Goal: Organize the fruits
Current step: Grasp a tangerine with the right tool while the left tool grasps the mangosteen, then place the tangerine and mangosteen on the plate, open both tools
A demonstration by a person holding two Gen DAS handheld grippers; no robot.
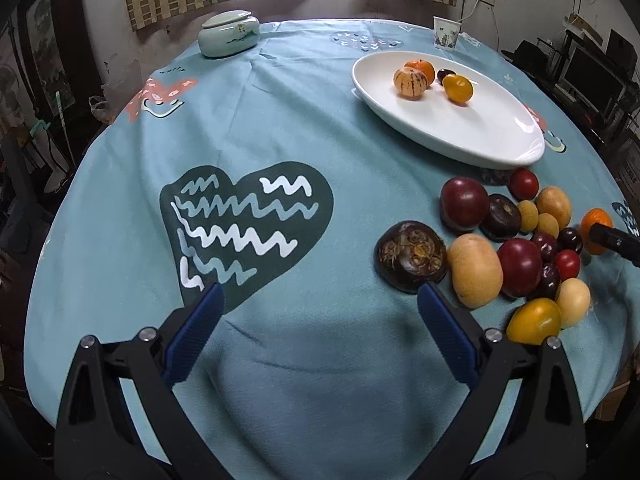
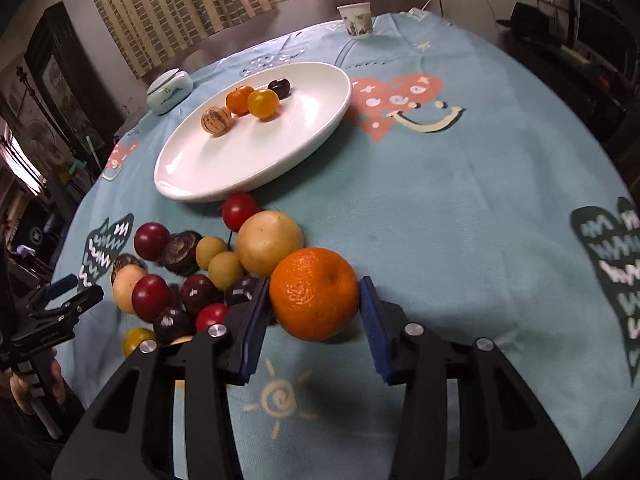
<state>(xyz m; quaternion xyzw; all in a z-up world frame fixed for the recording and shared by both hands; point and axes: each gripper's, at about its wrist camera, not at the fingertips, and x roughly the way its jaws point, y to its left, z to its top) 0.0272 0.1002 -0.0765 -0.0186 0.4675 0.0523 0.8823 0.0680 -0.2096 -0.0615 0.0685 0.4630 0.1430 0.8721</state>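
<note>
A white oval plate (image 1: 492,128) (image 2: 192,172) holds a few small fruits: an orange one, a yellow one, a striped one and a dark one. A pile of fruits (image 1: 516,248) (image 2: 192,276) lies on the blue tablecloth in front of the plate. My right gripper (image 2: 316,292) is open around a large orange (image 2: 314,292), its fingers close on both sides; the orange rests on the cloth. My left gripper (image 1: 320,300) is open and empty, over the cloth just left of the pile, near a dark water chestnut (image 1: 410,256).
A pale green lidded jar (image 1: 230,34) (image 2: 168,92) stands at the far left of the table. A paper cup (image 1: 445,32) (image 2: 357,20) stands at the far edge. The round table's edge drops off close on all sides.
</note>
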